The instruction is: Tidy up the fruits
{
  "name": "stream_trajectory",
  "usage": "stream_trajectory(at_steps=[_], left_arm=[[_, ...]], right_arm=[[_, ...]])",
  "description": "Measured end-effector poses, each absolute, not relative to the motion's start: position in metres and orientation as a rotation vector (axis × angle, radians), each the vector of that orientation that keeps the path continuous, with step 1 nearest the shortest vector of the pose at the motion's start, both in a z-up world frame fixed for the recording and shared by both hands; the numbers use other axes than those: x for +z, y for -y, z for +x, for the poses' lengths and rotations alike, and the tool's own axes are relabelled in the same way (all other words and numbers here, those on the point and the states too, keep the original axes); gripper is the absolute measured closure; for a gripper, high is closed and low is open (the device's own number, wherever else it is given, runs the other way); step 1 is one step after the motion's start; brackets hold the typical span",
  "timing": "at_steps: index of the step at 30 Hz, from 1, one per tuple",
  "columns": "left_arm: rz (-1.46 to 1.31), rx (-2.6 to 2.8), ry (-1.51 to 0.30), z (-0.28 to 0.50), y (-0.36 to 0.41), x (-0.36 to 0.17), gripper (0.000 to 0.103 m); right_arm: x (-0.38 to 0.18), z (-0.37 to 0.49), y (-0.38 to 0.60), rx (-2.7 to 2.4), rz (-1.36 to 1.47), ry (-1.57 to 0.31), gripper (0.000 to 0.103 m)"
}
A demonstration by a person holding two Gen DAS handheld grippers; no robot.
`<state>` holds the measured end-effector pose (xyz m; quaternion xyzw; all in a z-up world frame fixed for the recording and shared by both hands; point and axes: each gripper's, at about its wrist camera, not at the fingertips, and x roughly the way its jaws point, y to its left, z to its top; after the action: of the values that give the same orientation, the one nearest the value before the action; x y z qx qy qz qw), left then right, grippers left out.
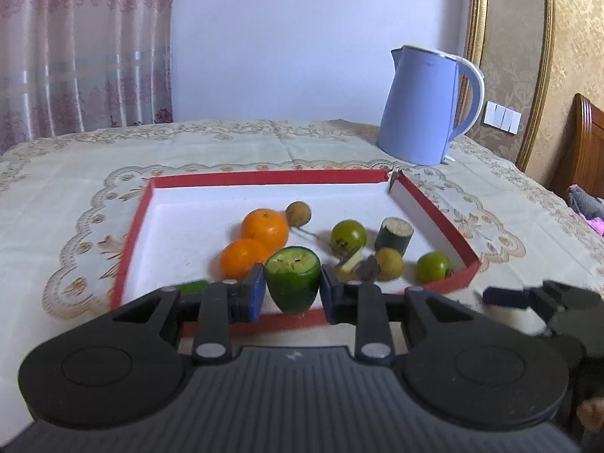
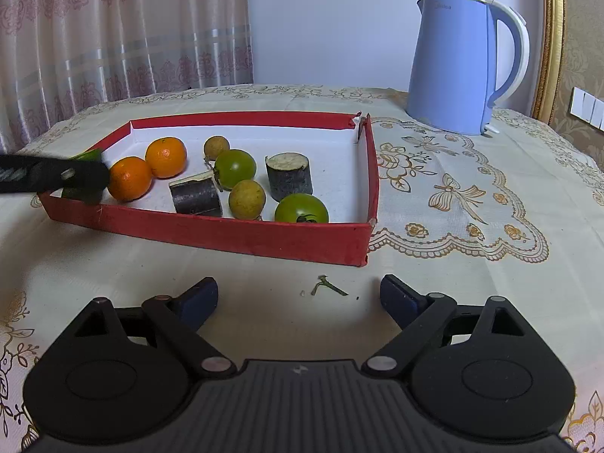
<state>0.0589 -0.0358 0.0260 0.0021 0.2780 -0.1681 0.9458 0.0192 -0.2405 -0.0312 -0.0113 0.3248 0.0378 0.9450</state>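
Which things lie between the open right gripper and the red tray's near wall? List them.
In the right wrist view, only bare tablecloth with a small green stem scrap and crumbs lies between the right gripper and the red tray. No fruit sits there.

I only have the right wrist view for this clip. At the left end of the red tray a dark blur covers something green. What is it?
Observer: That blur is the left claw, shut on a cucumber piece.
Operator: How is the piece oriented?
Observer: It stands upright, pale cut face up.
Operator: Where is it gripped?
Observer: On its sides, with a blue pad against each one.
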Motion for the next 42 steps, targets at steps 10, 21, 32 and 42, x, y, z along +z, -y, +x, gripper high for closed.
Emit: stream_trajectory(at_steps=[10,21,32,42], left_arm=[[0.038,-0.33,-0.609,0.095,0.06,0.01,0.076],[0.075,-0.306,-0.619,0.122,0.079,-0.003,0.071],[0.136,-0.258,-0.536,0.103,0.083,0.004,0.031],[0.063,-0.256,-0.535,0.071,0.069,0.014,0.018]], right_arm=[[-0.031,0.019,0.24,0.077,-0.024,-0.662,0.009],[-0.031,0.019,0.24,0.077,-0.024,-0.662,0.009],[-0.031,0.02,0.24,0.077,-0.023,-0.662,0.009],[-0.032,0.02,0.24,0.078,-0.022,-0.662,0.008]])
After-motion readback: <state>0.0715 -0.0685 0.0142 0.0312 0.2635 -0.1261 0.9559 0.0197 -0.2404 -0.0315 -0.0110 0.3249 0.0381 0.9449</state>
